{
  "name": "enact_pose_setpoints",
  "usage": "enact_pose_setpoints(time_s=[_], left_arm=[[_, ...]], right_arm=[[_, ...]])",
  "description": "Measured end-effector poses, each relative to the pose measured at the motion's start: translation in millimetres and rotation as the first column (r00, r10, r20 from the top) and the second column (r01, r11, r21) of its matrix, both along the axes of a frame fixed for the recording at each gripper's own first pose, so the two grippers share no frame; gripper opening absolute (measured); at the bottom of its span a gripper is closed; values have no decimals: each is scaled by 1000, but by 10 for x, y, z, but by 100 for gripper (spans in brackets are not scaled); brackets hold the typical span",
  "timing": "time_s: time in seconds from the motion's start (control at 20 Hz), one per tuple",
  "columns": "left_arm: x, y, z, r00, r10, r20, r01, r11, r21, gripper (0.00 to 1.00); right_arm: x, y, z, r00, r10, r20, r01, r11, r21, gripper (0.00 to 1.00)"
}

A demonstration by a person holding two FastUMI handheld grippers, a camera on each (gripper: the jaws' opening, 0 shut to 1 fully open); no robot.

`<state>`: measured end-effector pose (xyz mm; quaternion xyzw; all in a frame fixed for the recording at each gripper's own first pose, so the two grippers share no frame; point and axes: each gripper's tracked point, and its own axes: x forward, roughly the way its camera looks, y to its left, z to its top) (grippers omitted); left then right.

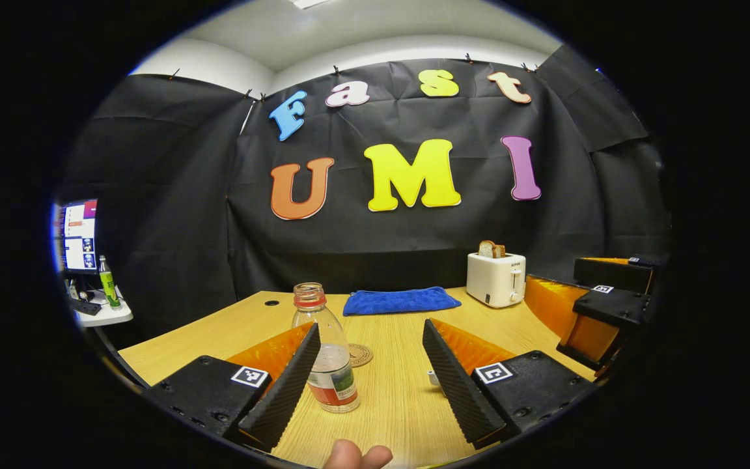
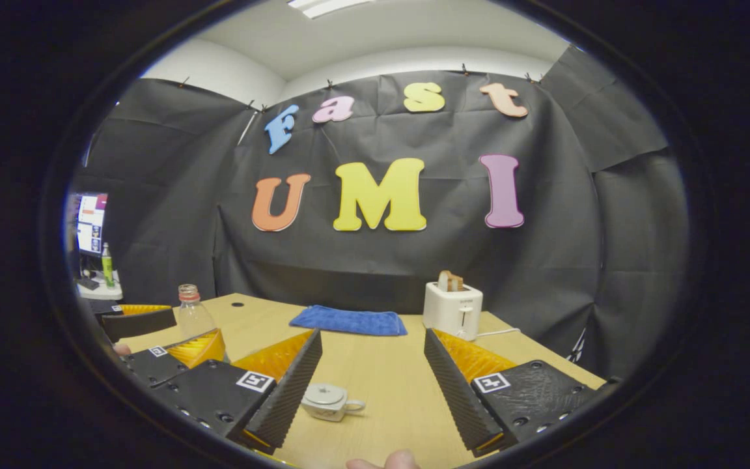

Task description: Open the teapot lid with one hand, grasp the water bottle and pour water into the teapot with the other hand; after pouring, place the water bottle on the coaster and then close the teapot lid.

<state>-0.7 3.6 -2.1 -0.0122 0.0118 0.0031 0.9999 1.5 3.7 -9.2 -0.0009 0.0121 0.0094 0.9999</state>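
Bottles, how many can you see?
2. A clear water bottle with no cap stands on the wooden table beside the left gripper. A small green bottle stands on the side shelf far left. Others may be hidden.

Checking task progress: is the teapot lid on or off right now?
On. In the right gripper view the lid sits flat on the teapot, which stands on the table between the open right gripper fingers, untouched.

Black cloth is hanging as the booth's wall behind a wooden table. White ceiling is showing above, a light glowing there. A monitor is glowing on a side desk.
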Motion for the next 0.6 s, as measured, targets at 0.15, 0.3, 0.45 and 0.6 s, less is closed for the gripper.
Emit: enact_pose_setpoints(time_s=[0.15, 0.3, 0.45, 0.6], left_arm=[[9, 1, -5, 1000, -3, -3, 3, 1000, 5, 99], [5, 2, -40, 1000, 2, -10, -2, 1000, 2, 99], [7, 0, -33, 1000, 2, -7, -2, 1000, 4, 99], [7, -29, -65, 1000, -1, -12, 1, 1000, 7, 99]], right_arm=[[1, -5, 20, 1000, -2, 9, 2, 1000, -3, 97], [39, -7, -35, 1000, -1, 5, 1, 1000, 4, 95], [114, 26, -160, 999, 17, -27, -16, 1000, 18, 95], [164, 72, -298, 997, 46, -67, -45, 999, 29, 98]])
